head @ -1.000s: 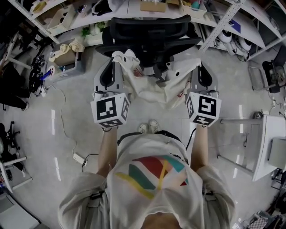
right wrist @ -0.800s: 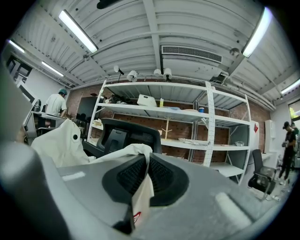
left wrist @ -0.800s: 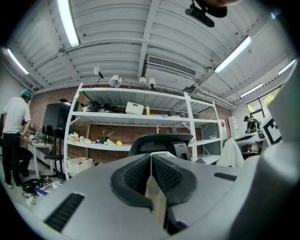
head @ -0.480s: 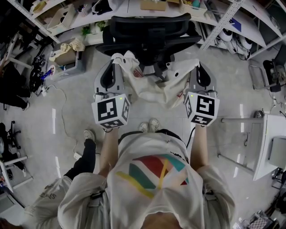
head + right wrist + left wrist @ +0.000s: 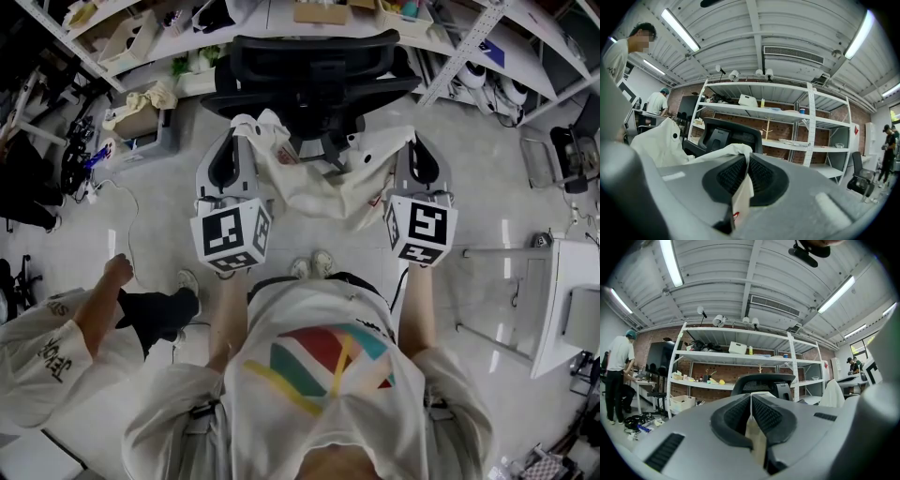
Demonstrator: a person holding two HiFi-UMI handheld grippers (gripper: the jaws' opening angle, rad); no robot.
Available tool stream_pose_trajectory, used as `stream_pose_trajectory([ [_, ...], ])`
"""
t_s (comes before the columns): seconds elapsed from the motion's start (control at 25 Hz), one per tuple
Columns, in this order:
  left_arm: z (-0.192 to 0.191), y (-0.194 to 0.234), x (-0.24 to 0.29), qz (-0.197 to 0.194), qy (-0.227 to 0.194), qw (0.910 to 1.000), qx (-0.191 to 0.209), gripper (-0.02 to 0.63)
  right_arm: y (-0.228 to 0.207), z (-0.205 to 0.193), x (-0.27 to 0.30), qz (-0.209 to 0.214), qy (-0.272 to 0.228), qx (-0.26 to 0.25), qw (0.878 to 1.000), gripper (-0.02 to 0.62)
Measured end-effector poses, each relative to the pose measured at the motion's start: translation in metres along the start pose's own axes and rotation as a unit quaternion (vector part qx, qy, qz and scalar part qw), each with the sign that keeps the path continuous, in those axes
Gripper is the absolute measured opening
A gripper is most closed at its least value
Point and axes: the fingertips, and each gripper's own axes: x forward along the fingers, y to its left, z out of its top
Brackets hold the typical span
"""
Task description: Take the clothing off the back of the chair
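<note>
With the left gripper (image 5: pixel 247 131) and right gripper (image 5: pixel 410 141) each clamped on an edge of the white garment (image 5: pixel 323 192), slung between them at 6 o'clock from the office chair (image 5: pixel 314 66), drawing both back evenly looked the surest way to free it.

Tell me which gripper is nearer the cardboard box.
Left. The left gripper, shut on the white garment, is right of the cardboard box in the head view; the right gripper grips the garment farther right.
</note>
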Motion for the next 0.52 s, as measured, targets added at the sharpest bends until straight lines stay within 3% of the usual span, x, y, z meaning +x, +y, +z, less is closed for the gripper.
stream_pose_trajectory([
  [0.52,0.0032,0.0031,-0.0007,0.006,0.002,1.0000,-0.004,0.018,0.0035,0.0037,0.0003,0.008,0.001,-0.009,1.000,0.008],
])
